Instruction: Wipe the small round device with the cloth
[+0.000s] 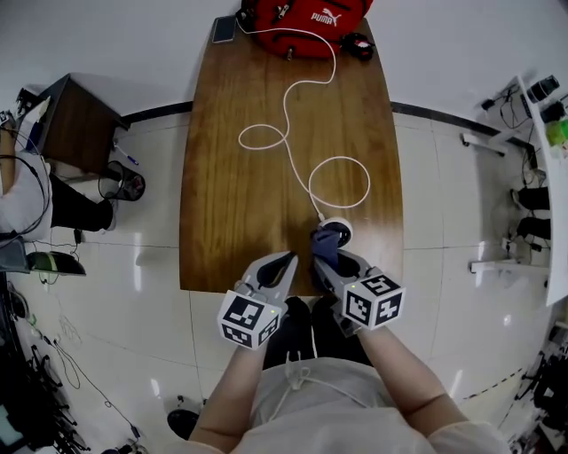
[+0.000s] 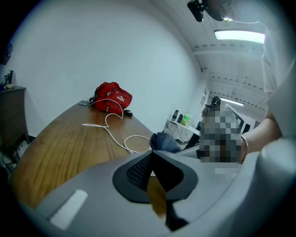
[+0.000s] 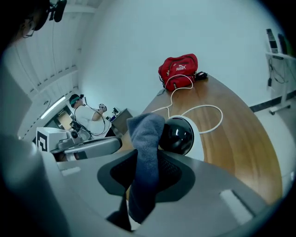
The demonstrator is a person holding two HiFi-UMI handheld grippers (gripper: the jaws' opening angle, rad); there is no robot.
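The small round device (image 1: 341, 231) is white with a black dome (image 3: 178, 135) and sits near the table's front edge, a white cable (image 1: 302, 133) running from it. My right gripper (image 1: 325, 257) is shut on a blue-grey cloth (image 3: 144, 152), whose upper end rests against the left side of the dome. The cloth (image 1: 323, 242) also shows bunched just left of the device in the head view. My left gripper (image 1: 290, 260) is shut with nothing in it, hanging over the table's front edge to the left of the right gripper. From the left gripper view the cloth (image 2: 163, 141) shows just beyond the jaws.
A red bag (image 1: 302, 22) lies at the far end of the wooden table (image 1: 231, 177), with a phone (image 1: 224, 29) to its left and a small black object (image 1: 358, 44) to its right. The cable loops across the middle of the table. A dark cabinet (image 1: 75, 124) stands on the left.
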